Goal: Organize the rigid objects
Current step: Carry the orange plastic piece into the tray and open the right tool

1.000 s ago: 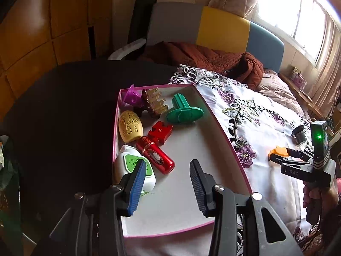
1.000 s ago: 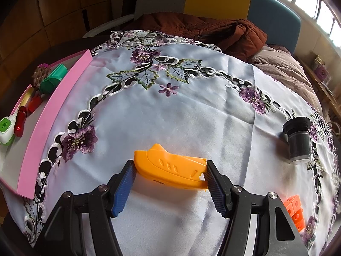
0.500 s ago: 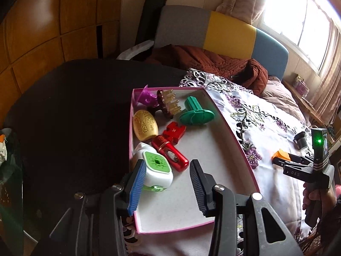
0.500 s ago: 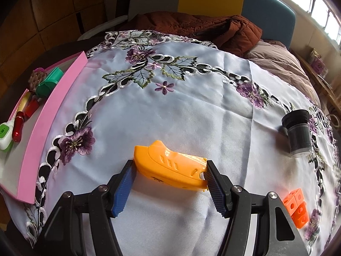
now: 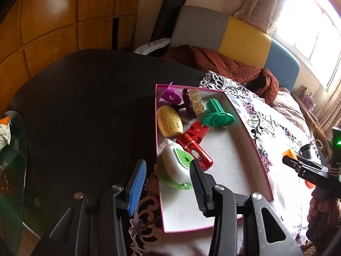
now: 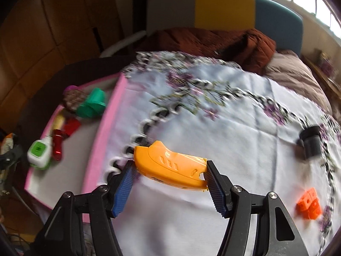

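Since a second ago my right gripper (image 6: pixel 169 184) has lifted the orange boat (image 6: pixel 170 166) and swung toward the pink tray (image 6: pixel 100 147). Jaws clamped on its ends, long axis across them. Tray lies left; left gripper (image 5: pixel 166 183) is nearer it, jaws apart, empty. Only the right view shows the orange cubes (image 6: pixel 309 203).

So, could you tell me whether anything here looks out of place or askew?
Two things still lie loose on the tablecloth, outside the pink tray: a black jar tipped on its side and a cluster of orange cubes. The tray's near corner also overhangs the dark table edge.
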The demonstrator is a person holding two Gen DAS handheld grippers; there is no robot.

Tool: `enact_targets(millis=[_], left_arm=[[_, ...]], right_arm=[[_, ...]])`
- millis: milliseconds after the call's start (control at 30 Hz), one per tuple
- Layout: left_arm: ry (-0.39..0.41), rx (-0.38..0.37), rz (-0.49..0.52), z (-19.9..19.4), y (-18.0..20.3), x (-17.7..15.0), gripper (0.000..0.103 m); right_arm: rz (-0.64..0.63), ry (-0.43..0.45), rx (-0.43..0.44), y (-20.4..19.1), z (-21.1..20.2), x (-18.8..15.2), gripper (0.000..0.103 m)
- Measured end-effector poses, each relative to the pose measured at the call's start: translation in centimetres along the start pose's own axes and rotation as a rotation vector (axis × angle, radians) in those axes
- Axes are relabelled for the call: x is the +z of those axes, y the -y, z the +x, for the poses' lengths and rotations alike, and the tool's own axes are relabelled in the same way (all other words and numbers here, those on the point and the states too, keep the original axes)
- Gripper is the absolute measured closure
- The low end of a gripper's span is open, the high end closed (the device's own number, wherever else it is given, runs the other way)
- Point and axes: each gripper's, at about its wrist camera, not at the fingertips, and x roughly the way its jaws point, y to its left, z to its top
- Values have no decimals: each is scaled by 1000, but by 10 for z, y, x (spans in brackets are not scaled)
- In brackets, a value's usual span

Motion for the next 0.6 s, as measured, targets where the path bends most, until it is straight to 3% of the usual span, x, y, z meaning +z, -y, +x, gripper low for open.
enact_targets(millis=[233, 367, 600], left_arm=[[8, 3, 0, -1, -4, -1, 60], [6, 4, -3, 0, -7, -2, 60], [5, 7, -14, 1, -13, -5, 60]], right_arm=[[-121, 44, 136, -76, -3, 21, 38], [-181, 24, 157, -108, 14, 28, 38], [-213, -52, 139, -130, 53, 42, 37]])
